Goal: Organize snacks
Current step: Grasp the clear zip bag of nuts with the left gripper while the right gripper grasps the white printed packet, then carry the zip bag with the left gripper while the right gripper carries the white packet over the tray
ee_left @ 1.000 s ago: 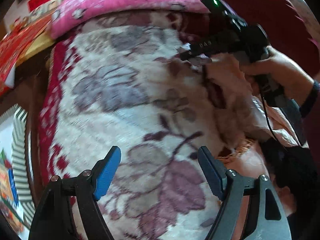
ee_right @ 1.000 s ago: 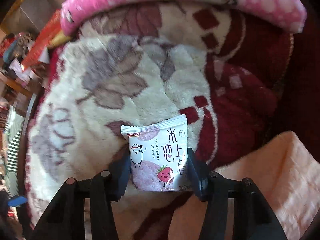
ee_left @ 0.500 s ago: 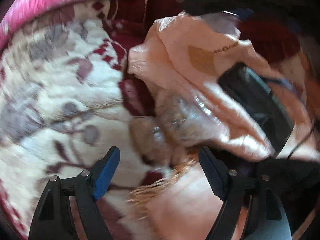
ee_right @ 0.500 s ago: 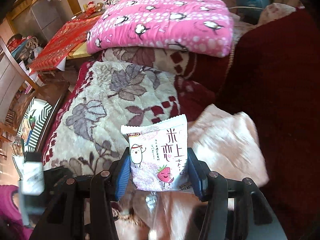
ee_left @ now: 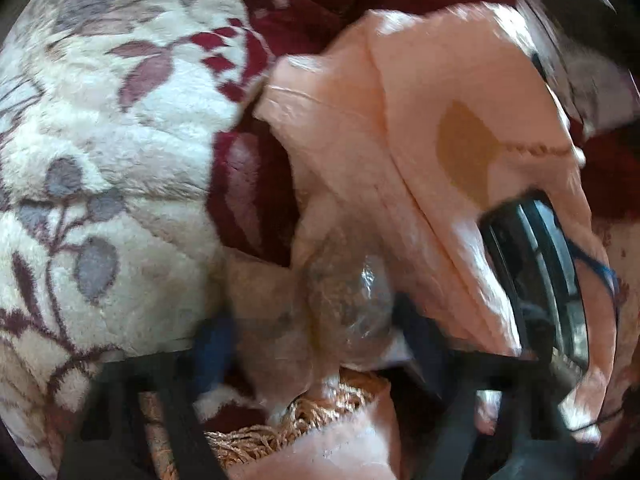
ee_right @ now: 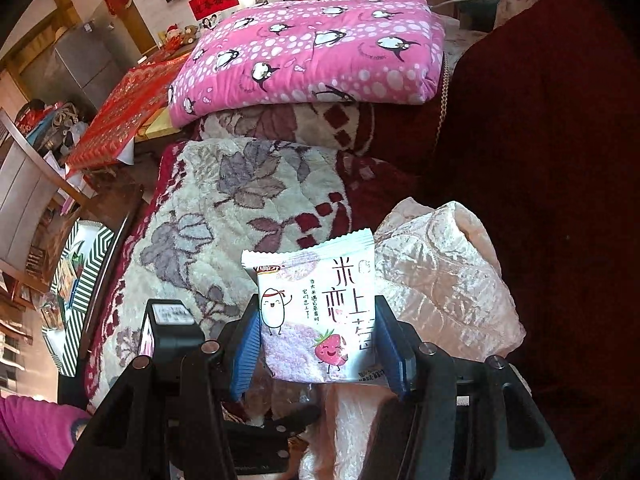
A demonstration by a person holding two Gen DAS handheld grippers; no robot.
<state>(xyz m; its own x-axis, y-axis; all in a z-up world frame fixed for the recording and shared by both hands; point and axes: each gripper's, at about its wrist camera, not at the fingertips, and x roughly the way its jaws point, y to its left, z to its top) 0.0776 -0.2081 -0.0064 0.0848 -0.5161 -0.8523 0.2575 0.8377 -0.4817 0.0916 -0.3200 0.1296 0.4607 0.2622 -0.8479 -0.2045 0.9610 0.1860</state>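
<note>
My right gripper (ee_right: pixel 318 354) is shut on a white snack packet (ee_right: pixel 316 316) with a rice-grain and strawberry cartoon, held upright above a clear plastic bag (ee_right: pixel 280 392) and a peach velvet cloth (ee_right: pixel 440 280). In the left wrist view my left gripper (ee_left: pixel 316 344) is blurred by motion, its blue pads wide apart around the crinkled clear plastic bag (ee_left: pixel 352 300) that lies against the peach cloth (ee_left: pixel 400 120). The left gripper's body (ee_right: pixel 172 332) shows low left in the right wrist view. The right gripper's body (ee_left: pixel 536 272) shows at the right of the left wrist view.
A cream floral plush blanket (ee_right: pixel 248 208) covers the sofa seat, with a folded pink penguin quilt (ee_right: pixel 312 52) behind it and a dark red backrest (ee_right: pixel 540 120) at right. A red-clothed table (ee_right: pixel 120 120) and a striped box (ee_right: pixel 76 280) stand left.
My left gripper has swung right and closed in on the clear bag by the peach cloth. My right gripper has lifted the packet up and back, over the bag.
</note>
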